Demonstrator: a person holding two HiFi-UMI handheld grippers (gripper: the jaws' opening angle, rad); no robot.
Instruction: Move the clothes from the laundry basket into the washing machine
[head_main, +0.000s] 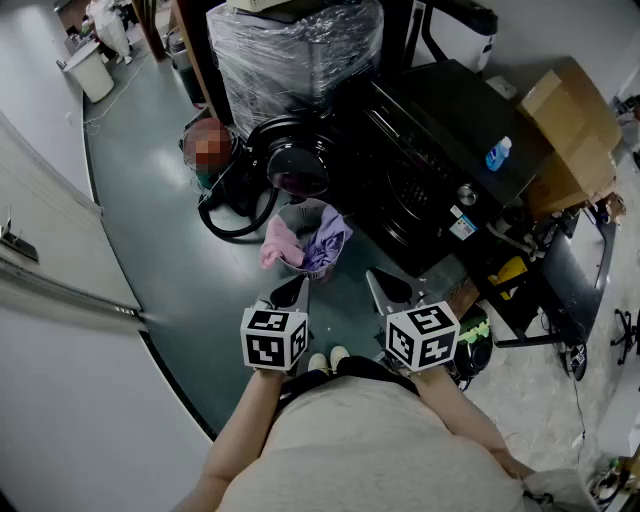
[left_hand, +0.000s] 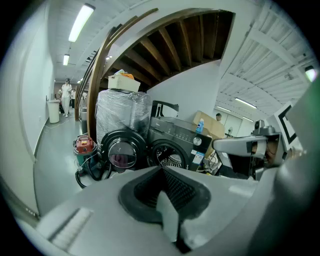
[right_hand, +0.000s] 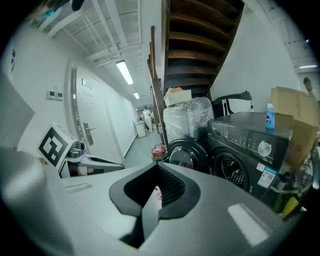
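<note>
A small laundry basket (head_main: 304, 215) stands on the floor in front of the black washing machine (head_main: 430, 170), with a pink garment (head_main: 280, 243) and a purple one (head_main: 326, 240) hanging over its rim. The machine's round door (head_main: 296, 160) is swung open to the left, and the drum opening (left_hand: 170, 155) shows in the left gripper view. My left gripper (head_main: 293, 291) and right gripper (head_main: 384, 287) hover side by side short of the basket. Both point toward it, shut, with nothing in them. The same closed jaws fill the foreground for the left gripper (left_hand: 162, 172) and the right gripper (right_hand: 158, 166).
A red vacuum cleaner (head_main: 207, 146) with a black hose (head_main: 232, 222) sits left of the open door. Behind stands a plastic-wrapped stack (head_main: 295, 50). A cardboard box (head_main: 570, 125) and blue bottle (head_main: 498, 153) rest on the machine. A white wall with a door (head_main: 40, 250) runs along the left.
</note>
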